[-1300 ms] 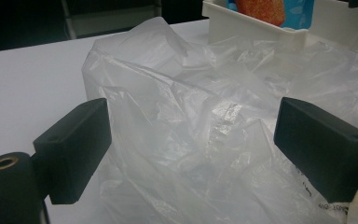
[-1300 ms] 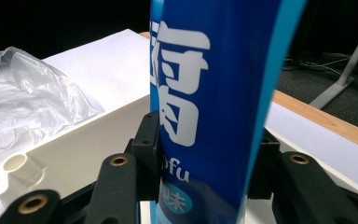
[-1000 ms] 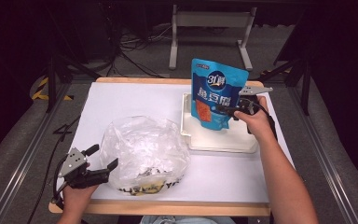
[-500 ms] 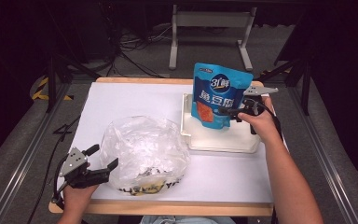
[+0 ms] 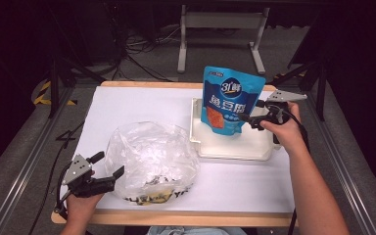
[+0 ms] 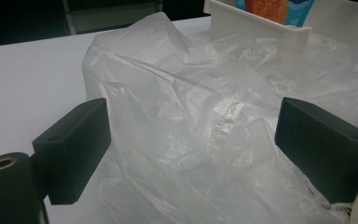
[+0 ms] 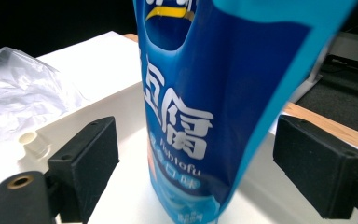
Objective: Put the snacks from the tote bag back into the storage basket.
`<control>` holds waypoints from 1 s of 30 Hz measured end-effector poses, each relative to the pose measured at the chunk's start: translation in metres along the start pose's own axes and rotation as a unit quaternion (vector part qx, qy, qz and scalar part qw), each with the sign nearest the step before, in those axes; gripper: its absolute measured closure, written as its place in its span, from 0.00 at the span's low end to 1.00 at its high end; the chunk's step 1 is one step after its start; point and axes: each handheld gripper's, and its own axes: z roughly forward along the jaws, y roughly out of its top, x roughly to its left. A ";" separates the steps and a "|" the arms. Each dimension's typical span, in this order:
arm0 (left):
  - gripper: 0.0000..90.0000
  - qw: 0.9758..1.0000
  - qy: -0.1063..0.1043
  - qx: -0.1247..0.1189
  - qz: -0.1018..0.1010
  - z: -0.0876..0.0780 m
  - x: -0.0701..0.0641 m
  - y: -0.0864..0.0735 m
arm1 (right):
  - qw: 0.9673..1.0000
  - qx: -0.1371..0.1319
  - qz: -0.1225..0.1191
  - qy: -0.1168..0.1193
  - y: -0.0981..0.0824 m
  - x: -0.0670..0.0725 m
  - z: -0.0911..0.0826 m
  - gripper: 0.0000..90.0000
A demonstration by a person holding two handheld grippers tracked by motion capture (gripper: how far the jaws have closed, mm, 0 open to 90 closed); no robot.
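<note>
- Over on the left, the left gripper is hovering at the near corner of the white table, its jaws standing wide apart and touching nothing.
- Just beside it, a clear plastic bag is lying crumpled on the table; something dark is showing through near its bottom edge, along with yellow print, but I cannot tell what is inside.
- From the left gripper view the bag is rising as a milky, creased mound between the two black pads, and the film is sitting in the gap without being pinched.
- Moving right, a shallow white tray is sitting just beside the bag, and a blue pouch is standing upright in it, leaning slightly.
- The pouch is looking glossy blue with a white logo up top, large white characters across the middle and an orange patch lower down.
- Far right, the right gripper is reaching at the pouch's edge, held by the person's right hand.
- The right gripper view is giving what the high view cannot: the pouch is standing between open jaws, clear of both pads, with "fishtofu" lettering and the tray floor beneath.
</note>
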 end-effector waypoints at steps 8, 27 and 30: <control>0.12 1.000 0.001 0.002 0.003 -0.001 -0.001 0.001 | 1.000 -0.004 0.002 -0.006 -0.002 0.012 -0.029 0.15; 0.10 1.000 -0.014 0.013 0.008 -0.002 -0.003 0.005 | 1.000 0.001 -0.003 0.025 -0.013 0.057 -0.076 0.10; 0.09 1.000 -0.015 0.012 0.008 -0.002 -0.003 0.005 | 1.000 0.000 -0.005 0.028 -0.015 0.063 -0.080 0.10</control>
